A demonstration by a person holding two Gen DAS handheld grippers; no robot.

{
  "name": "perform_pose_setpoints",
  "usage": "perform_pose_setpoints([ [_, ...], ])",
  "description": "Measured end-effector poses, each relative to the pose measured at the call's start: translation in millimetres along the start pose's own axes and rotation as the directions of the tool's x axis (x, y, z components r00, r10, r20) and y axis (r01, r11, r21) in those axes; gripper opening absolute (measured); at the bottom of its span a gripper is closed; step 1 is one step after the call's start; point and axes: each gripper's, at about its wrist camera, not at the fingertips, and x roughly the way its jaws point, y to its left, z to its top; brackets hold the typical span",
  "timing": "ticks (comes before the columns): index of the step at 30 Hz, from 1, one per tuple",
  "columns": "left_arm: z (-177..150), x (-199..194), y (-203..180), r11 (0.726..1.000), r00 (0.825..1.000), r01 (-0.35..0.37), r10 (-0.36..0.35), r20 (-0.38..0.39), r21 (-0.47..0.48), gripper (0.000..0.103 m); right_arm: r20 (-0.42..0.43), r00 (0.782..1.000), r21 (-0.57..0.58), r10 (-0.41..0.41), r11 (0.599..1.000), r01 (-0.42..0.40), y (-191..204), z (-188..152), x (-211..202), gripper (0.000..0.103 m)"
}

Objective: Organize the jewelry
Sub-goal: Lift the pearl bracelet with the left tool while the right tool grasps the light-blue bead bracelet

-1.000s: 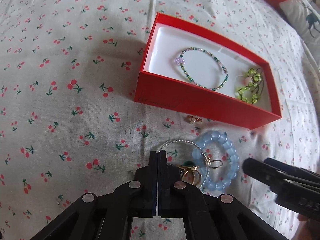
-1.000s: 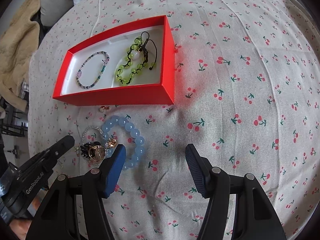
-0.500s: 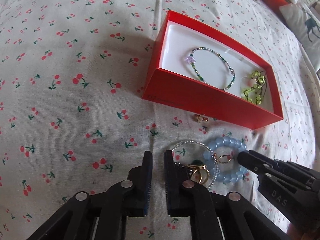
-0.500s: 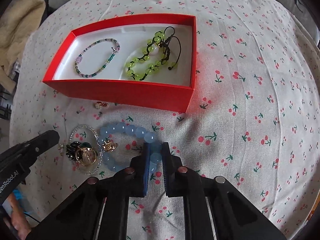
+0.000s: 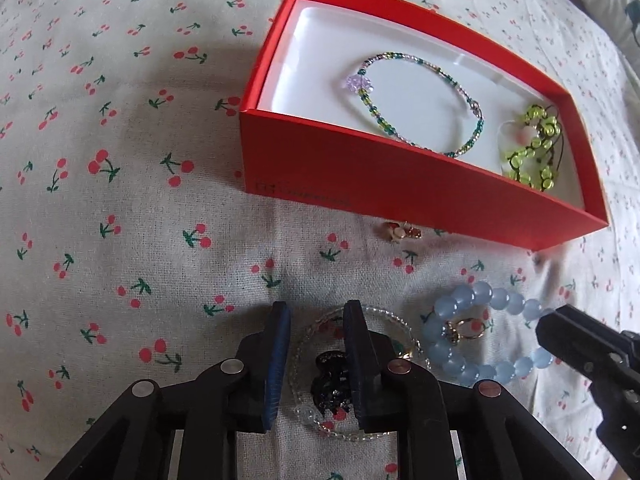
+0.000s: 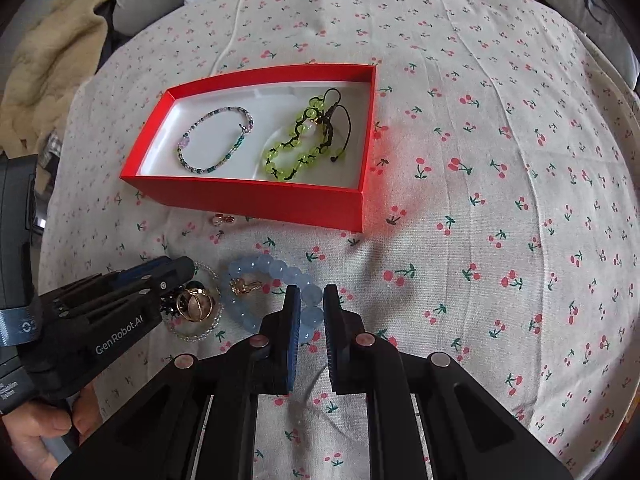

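Right gripper (image 6: 311, 304) clamped on blue bead bracelet (image 6: 276, 272), just in front of red box (image 6: 256, 200). Left gripper (image 5: 316, 320) jaws opening over clear bead bracelet (image 5: 384, 314) and black piece (image 5: 332, 384), left of the blue one.

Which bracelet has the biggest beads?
The pale blue bracelet on the cherry cloth, held by the right gripper. Its beads are fat and round; the green bracelet and the thin bracelet in the red box have smaller ones.
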Motion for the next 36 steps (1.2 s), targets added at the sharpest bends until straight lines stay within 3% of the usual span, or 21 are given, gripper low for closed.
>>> perform_pose_setpoints([
  [3, 3.7, 2.5, -9.8, 0.999, 0.999, -0.045, 0.045, 0.005, 0.015, 0.001, 0.003, 1.0, 0.004, -0.002, 1.0, 0.002, -2.3, -2.4, -2.2, 0.012],
  [4, 3.9, 2.0, -8.8, 0.999, 0.999, -0.033, 0.033, 0.002, 0.003, 0.0, 0.007, 1.0, 0.007, 0.001, 1.0, -0.001, -3.1, -2.6, -3.8, 0.012],
  [9, 1.9, -9.0, -3.2, 0.999, 0.999, 0.032, -0.031, 0.014, -0.043, 0.0, 0.05, 0.998, 0.006, 0.034, 0.999, -0.034, -0.1, 0.1, -18.9, 0.012],
  [17, -5.3, -45.6, -8.6, 0.993, 0.989, 0.113, -0.11, 0.099, -0.017, 0.0, 0.114, 0.989, -0.001, 0.096, 0.995, -0.096, 4.5, 0.1, -48.5, 0.012],
  [36, -14.5, -101.4, -8.1, 0.978, 0.951, 0.209, -0.209, 0.228, 0.024, 0.0, 0.21, 0.964, 0.005, 0.163, 0.986, -0.168, 1.8, 0.1, -90.8, 0.012],
])
